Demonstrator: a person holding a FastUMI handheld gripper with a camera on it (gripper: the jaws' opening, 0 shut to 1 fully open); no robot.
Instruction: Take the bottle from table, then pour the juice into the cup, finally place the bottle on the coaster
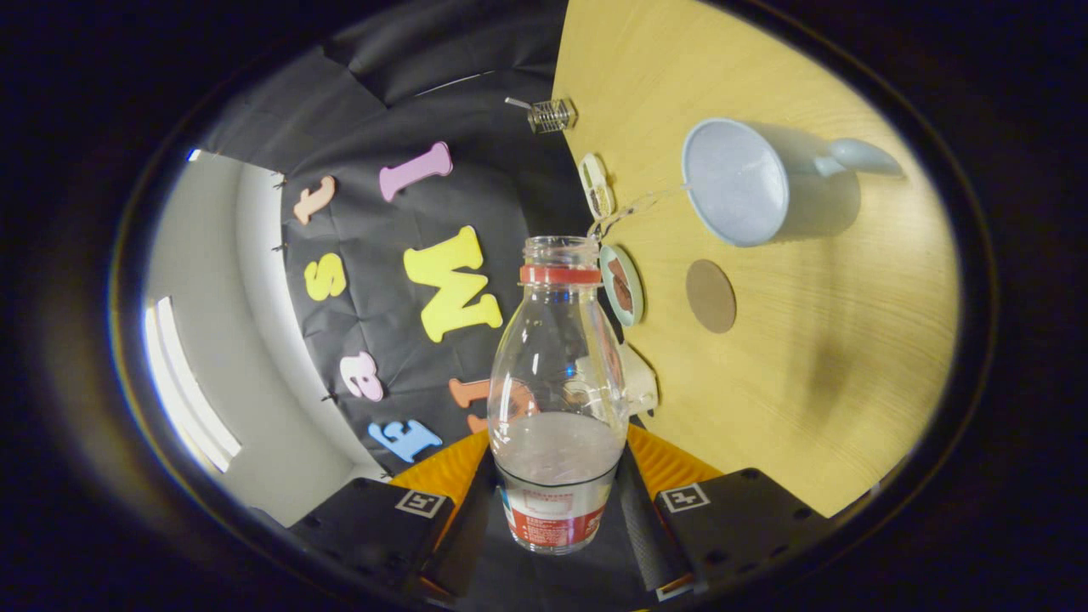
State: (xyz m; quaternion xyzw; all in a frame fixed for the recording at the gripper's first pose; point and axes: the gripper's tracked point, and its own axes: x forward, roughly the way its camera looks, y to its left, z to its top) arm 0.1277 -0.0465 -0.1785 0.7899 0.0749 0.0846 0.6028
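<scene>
My gripper (557, 510) is shut on a clear bottle (557, 374) with a red neck ring and a red label, one finger on each side of its lower body. The bottle is uncapped and tipped over sideways relative to the wooden table (807, 382). Pale liquid fills its lower part. A thin clear stream (637, 204) runs from the bottle's mouth to the rim of a light blue cup (739, 183) with a handle, which stands beyond the bottle. A round brown coaster (711, 296) lies on the table between the cup and the bottle.
A teal-rimmed round disc (622, 285) lies close beside the bottle's neck. A small white oval object (597, 185) and a wire coil item (551, 115) sit along the table's far edge by the black cloth wall. A white crumpled item (642, 382) shows behind the bottle.
</scene>
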